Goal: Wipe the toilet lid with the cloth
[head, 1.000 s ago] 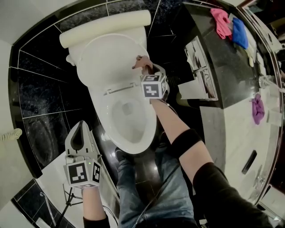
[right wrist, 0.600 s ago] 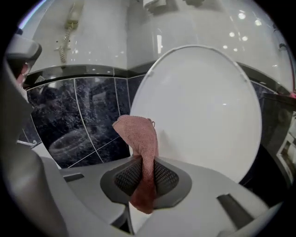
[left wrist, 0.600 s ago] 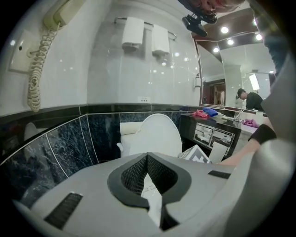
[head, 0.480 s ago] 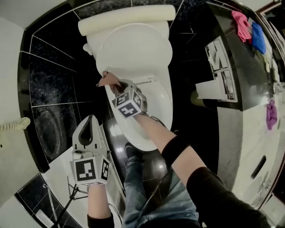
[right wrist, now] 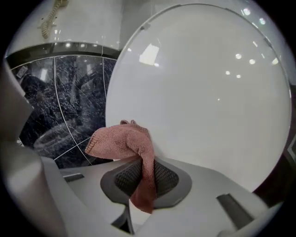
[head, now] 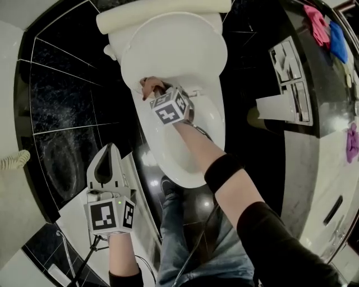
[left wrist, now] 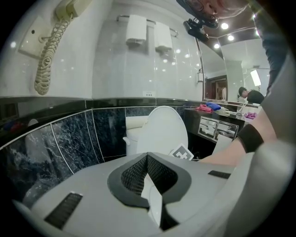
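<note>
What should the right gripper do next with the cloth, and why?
Probably sweep the pink cloth sideways across the raised toilet lid, pressed against it. The right gripper is clamped on the cloth, which sits at the lid's lower left edge, so nearly all of the white surface lies beyond it.

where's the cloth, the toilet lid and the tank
cloth (right wrist: 121,141), right gripper view, on its bunched upper fold
toilet lid (head: 174,50), head view, middle of its white face
tank (head: 162,15), head view, middle of its top
</note>
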Available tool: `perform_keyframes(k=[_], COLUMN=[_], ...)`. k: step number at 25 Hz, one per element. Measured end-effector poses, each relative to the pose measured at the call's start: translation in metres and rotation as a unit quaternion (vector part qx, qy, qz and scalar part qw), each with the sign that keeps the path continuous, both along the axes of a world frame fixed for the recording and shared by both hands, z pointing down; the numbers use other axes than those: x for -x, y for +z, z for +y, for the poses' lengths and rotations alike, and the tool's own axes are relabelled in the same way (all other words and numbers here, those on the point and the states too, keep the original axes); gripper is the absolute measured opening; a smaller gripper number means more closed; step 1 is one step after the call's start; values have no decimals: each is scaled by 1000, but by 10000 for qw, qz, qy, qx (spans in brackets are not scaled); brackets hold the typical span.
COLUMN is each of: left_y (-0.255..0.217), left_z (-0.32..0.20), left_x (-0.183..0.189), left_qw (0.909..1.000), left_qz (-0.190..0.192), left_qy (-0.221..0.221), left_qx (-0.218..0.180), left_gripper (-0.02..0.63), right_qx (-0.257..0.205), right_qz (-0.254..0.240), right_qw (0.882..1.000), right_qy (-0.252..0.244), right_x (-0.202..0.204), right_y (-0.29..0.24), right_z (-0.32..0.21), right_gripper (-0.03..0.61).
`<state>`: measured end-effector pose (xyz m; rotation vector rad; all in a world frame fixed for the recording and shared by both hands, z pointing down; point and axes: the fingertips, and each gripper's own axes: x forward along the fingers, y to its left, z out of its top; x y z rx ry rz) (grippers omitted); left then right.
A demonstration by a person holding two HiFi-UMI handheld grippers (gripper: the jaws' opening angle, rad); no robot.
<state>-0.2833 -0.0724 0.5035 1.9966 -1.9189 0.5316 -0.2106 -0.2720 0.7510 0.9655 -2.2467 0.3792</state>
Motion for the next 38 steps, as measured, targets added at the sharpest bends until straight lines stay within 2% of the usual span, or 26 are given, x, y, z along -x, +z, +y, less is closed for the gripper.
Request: perform_keyframes(k=[6,12,14,18,20,24,28,30,34,38], left_y=[3,-5,-7,-10,-12,-11,-6,-2,5,14], left_z=[-18,-37,-39,-42,-41,-36,-29,-23,-12,-4], left_x=[-37,-71,-77,-85,-85,-79,-60,-47,-18,-1], left_qw=[9997,9992,9991,9990,9990,9991,9994,9997,10000,10000], left_qz=[138,198,201,214,241,263,199,159,55,27], left_qy=[176,341,352,366,347,324,242,188,55,-73], left_qx=[-9,-84,-85,-110,-118,-126,-113,-81,-54,23], left_gripper=[3,3,3,3,3,3,3,3,3,3], right_qx=[-32,96,113,122,144,153,345,450,481,573], right_qz=[247,478,531,567,444,91,-169,-142,72,254], right_qw=[9980,9901,9888,9864,9888,9995,9970,9942,9928,9949], right_qy=[575,1317,1388,1540,1415,264,-677,-968,-1099,-788], right_x=[-97,-191,-208,-216,-204,-128,-36,-1,37,28], right_y=[-1,-2,-2,-8,-16,-24,-4,11,41,63], right_z=[-28,-51,-55,-52,-38,11,50,62,60,40], right_gripper=[72,71,71,71,71,72,72,72,72,72])
